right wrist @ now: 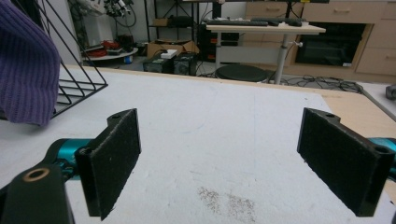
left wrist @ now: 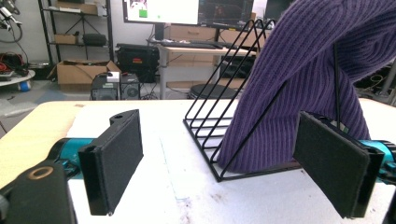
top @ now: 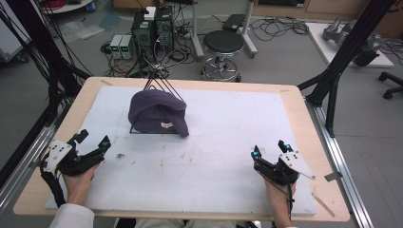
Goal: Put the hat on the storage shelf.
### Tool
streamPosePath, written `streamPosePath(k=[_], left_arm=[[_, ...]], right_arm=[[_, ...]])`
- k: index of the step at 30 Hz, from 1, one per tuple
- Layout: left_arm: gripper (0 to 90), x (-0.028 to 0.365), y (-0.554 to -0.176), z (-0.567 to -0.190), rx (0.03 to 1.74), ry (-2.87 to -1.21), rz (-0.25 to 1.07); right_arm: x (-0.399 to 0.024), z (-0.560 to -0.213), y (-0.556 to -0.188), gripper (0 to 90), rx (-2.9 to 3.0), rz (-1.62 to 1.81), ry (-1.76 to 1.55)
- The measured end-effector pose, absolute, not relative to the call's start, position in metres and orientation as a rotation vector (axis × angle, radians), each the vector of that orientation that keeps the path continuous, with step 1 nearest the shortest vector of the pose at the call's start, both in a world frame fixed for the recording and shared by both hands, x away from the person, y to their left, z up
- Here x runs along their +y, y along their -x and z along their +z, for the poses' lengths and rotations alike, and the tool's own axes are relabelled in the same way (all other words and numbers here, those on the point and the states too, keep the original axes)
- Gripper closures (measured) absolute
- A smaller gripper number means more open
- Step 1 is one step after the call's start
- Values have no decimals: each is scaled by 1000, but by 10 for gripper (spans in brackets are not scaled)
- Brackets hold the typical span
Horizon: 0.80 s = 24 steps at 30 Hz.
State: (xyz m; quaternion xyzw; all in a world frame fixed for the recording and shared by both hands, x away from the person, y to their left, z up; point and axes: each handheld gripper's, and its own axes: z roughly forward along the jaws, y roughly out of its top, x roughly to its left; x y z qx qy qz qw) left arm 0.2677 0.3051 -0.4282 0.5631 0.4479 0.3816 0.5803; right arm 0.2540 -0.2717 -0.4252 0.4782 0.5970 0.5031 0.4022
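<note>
i see the purple beanie (top: 159, 114) draped over the black wire rack (top: 164, 88), ahead of the left gripper (top: 92, 141) and well ahead-left of the right gripper (top: 270, 148). its long axis slopes from the rack's peak down toward me, with the cuff end low on the white mat (top: 223, 156). both grippers are spread wide, holding nothing.

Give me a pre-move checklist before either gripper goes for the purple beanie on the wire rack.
1. Left gripper open: ok, jaws wide apart in the left gripper view.
2. Right gripper open: ok, jaws wide apart.
3. Both grippers empty: ok, nothing between the pads.
4. Purple knit beanie draped over the black wire rack: ok, hanging on it, lower edge near the white board.
5. Path from left gripper to beanie: ok, bare board between.
6. Rack fixed to the board: cannot tell.
</note>
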Motion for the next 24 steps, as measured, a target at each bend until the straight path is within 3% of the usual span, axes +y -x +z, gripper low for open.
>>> streamPosePath(k=[24], left_arm=[[163, 303, -267, -435, 1054, -1338, 862]], right_arm=[[-273, -430, -253, 128, 1510, 1276, -1238]])
